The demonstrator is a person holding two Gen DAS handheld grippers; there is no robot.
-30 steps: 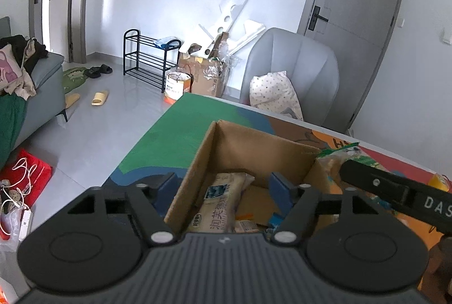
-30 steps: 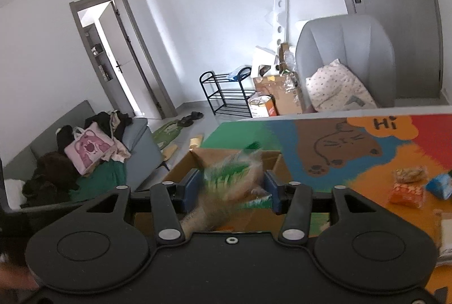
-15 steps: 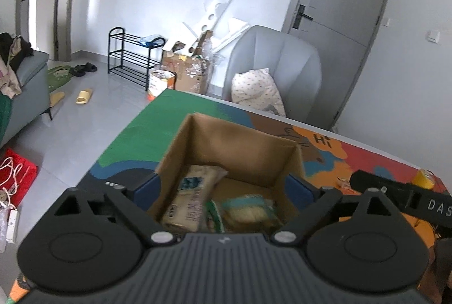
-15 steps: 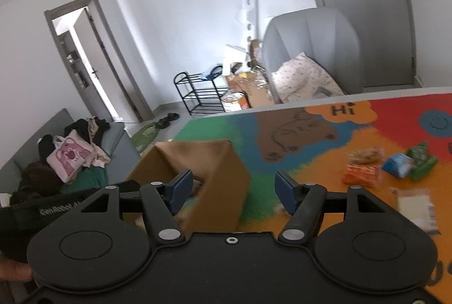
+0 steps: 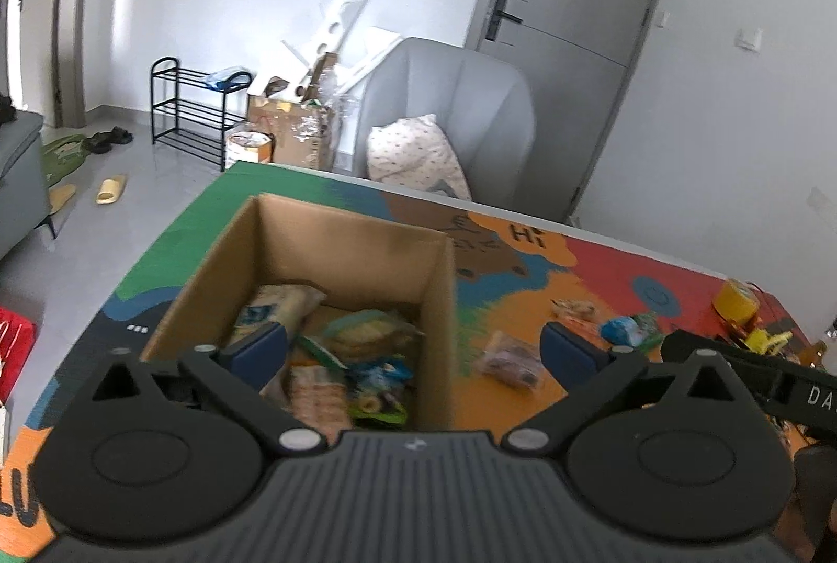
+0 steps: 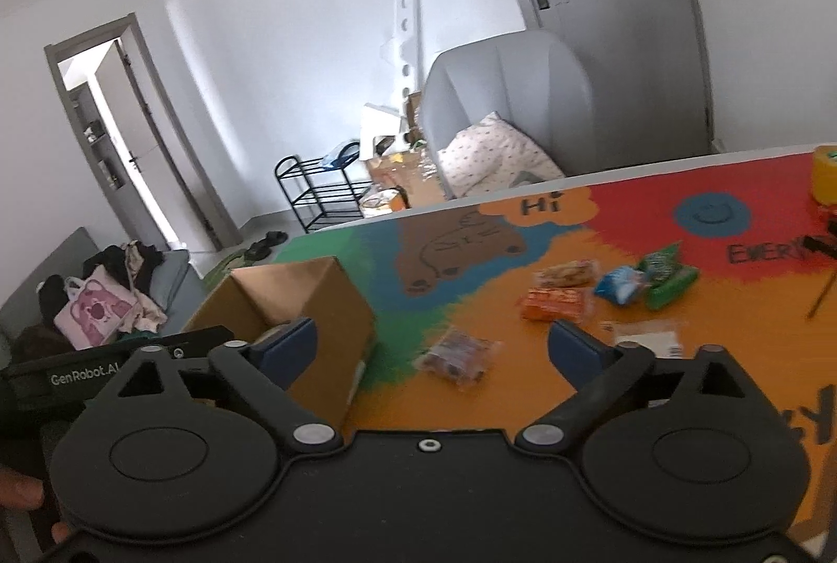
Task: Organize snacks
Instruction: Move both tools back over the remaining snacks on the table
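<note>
L gripper [image 5: 413, 348] fingers spreading over box [image 5: 335, 244], nothing pinched; R gripper [image 6: 431, 343] fingers spreading, empty.

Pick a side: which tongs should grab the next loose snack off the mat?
Right. The right tongs are opening, empty, with the clear snack packet just ahead. The left tongs, also opening and empty, straddle the cardboard box wall.

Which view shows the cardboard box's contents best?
Left wrist: it looks down into the open cardboard box, packets piled inside. Right wrist shows the cardboard box from the side, mostly outer walls, contents hidden.
</note>
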